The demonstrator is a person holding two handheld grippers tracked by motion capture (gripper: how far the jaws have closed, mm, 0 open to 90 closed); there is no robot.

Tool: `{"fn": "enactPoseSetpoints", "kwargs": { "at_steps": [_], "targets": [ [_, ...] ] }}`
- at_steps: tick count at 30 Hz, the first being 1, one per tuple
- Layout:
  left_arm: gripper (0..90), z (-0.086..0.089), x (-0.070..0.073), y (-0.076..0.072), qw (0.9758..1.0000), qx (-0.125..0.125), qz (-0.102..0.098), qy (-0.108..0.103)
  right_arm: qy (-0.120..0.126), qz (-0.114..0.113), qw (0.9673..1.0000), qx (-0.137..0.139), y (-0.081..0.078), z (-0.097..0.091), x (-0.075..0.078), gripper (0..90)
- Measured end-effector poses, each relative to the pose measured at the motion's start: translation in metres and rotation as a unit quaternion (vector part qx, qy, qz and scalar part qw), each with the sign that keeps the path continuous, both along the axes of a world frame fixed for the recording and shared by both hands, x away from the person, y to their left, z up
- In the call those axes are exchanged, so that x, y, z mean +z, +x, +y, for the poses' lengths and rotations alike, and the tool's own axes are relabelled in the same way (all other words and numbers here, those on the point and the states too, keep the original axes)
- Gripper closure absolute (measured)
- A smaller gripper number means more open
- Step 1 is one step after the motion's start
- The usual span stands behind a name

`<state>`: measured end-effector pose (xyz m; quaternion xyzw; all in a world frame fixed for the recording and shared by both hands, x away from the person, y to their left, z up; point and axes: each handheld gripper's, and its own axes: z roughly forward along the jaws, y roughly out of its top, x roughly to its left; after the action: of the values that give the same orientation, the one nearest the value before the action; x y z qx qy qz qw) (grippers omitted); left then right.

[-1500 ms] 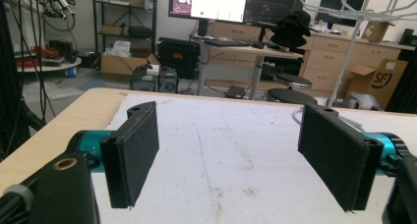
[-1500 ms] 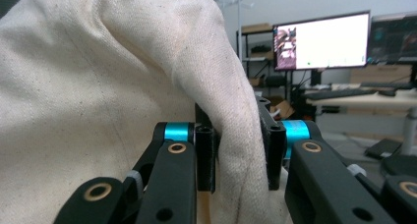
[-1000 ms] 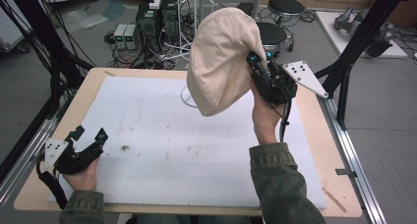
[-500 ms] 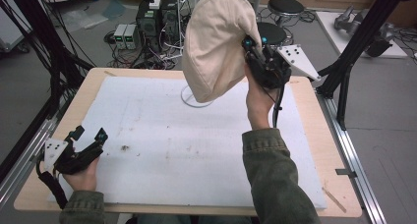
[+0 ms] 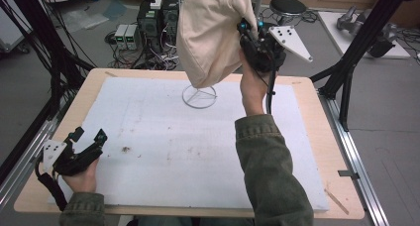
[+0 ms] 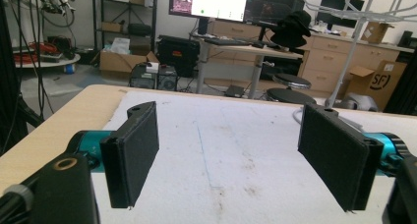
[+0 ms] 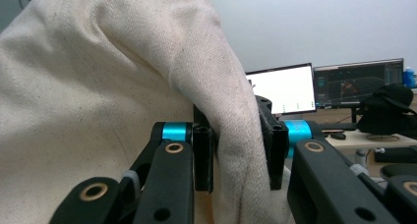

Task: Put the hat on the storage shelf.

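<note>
In the high view, a cream cloth hat (image 5: 210, 32) is held aloft over the wire stand (image 5: 199, 96) at the table's far side, pinched by the right gripper (image 5: 246, 31). A fold of it is seen clamped between the jaws in the right gripper view. The left gripper (image 6: 228, 150), jaws wide and empty, is rested on the white mat (image 5: 198, 141).

Your right gripper (image 5: 246, 33) raised high, fingers (image 7: 202, 157) pinched tight; your left gripper (image 5: 89, 141) low, fingers (image 6: 132, 153) spread wide.
</note>
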<state>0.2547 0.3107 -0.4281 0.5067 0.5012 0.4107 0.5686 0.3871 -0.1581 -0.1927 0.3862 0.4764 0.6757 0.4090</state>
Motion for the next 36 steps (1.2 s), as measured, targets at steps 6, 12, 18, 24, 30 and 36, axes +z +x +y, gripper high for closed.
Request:
{"fn": "enactPoseSetpoints", "kwargs": {
  "at_steps": [6,12,18,24,30,36],
  "targets": [
    [23.7,0.001,0.000,0.000,1.0000,0.001,-0.002,-0.004,0.009,-0.002,0.9999,-0.010,0.010,-0.001,0.009,73.4],
    [23.7,0.000,0.001,-0.001,1.0000,0.000,-0.005,-0.007,0.022,0.005,0.9995,-0.023,0.024,-0.004,0.017,73.3],
    [23.7,0.001,0.000,-0.001,0.9999,0.002,-0.003,-0.010,0.020,0.011,0.9992,-0.032,0.042,-0.005,0.021,73.3],
    [23.7,-0.001,-0.001,0.001,1.0000,-0.003,0.001,-0.008,0.006,0.015,0.9985,-0.053,0.057,-0.001,0.022,73.0],
    [23.7,0.000,-0.001,0.002,1.0000,-0.003,0.001,-0.007,-0.012,0.021,0.9967,-0.077,0.068,0.007,0.021,72.8],
    [23.8,-0.003,-0.003,0.004,0.9999,-0.006,0.002,-0.010,-0.064,0.043,0.9923,-0.097,0.073,0.017,0.018,73.1]
  ]
}}
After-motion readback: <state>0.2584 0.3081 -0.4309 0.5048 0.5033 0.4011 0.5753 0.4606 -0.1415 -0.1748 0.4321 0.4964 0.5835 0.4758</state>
